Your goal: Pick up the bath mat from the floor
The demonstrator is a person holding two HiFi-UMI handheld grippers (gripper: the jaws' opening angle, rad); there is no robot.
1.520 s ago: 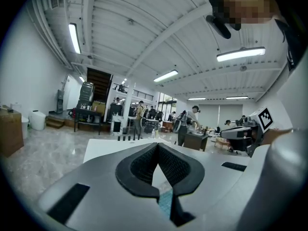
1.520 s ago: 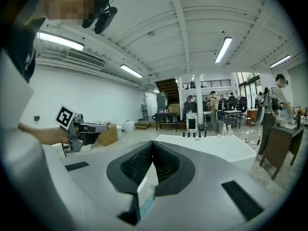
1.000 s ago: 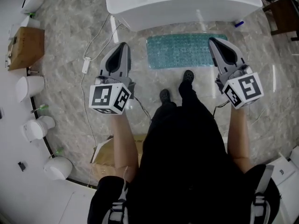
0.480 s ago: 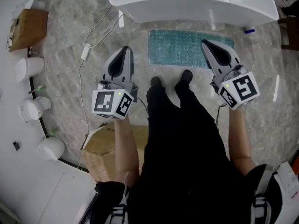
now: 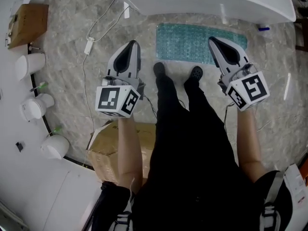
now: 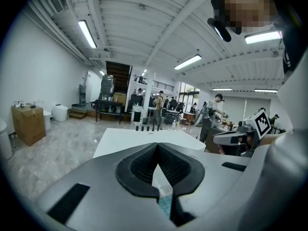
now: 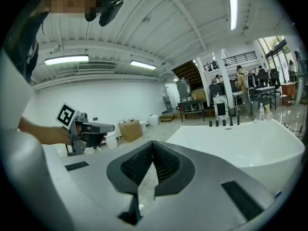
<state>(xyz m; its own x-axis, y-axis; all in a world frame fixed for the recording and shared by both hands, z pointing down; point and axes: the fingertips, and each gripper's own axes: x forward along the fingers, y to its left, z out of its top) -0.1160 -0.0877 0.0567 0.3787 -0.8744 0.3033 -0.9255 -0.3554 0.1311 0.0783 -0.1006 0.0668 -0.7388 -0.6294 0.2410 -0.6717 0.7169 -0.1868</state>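
Note:
The teal bath mat (image 5: 192,42) lies flat on the marble floor, right in front of the white bathtub (image 5: 202,1). My left gripper (image 5: 133,44) is shut and holds nothing; it hangs over bare floor just left of the mat. My right gripper (image 5: 212,40) is also shut and empty, and it hides part of the mat's right end. Both are held high and point level across the room. In the left gripper view, a sliver of the mat (image 6: 165,204) shows below the closed left gripper (image 6: 156,146). In the right gripper view, the right gripper (image 7: 153,143) points at the bathtub (image 7: 240,143).
My shoes (image 5: 159,69) stand at the mat's near edge. A cardboard box (image 5: 118,146) sits behind my left leg and another box (image 5: 26,18) is at far left. White toilets (image 5: 30,64) line the left wall. A cable with an adapter (image 5: 89,46) runs over the floor.
I have stepped forward, so my shoes now stand closer to the mat. Both grippers stay shut and empty, and the right one now overlaps the mat's right end.

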